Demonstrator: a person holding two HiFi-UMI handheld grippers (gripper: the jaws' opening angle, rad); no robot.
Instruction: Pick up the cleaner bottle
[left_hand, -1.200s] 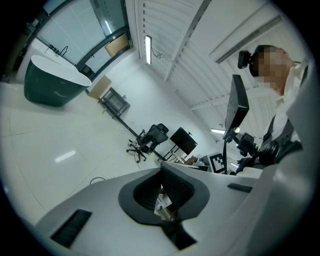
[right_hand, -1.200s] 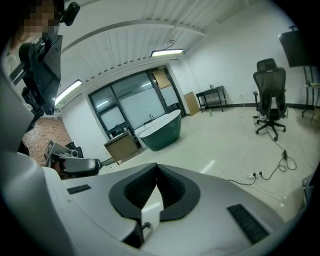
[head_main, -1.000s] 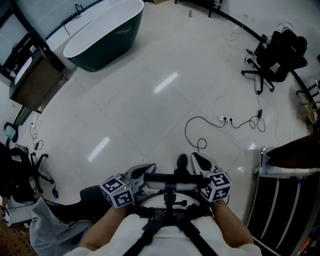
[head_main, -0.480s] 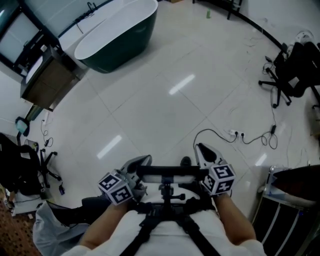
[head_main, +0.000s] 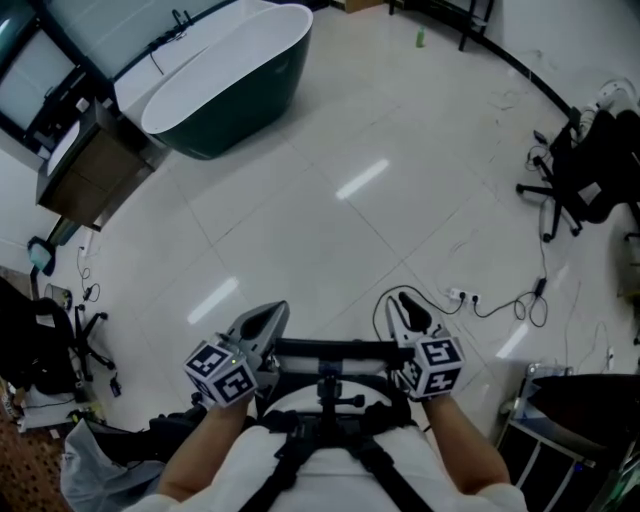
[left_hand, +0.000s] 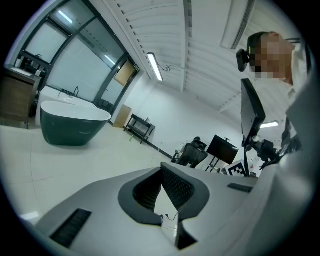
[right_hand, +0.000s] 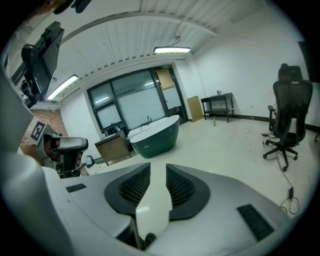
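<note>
- The only print is the black-and-white square pattern on each marker cube; no lettering can be read.
- Left gripper (head_main: 272, 312) is clenched, its pads pressed together on nothing.
- Right gripper (head_main: 400, 300) has just been opening; its jaws stand apart and empty.
- The power strip (head_main: 460, 295), ahead of the grippers a second ago, now lies just right of the right one.
- Both hands sit close to the body, side by side, pointing forward.
- A small green bottle (head_main: 420, 38) stands on the floor far off, right of the bathtub (head_main: 230, 75).
</note>
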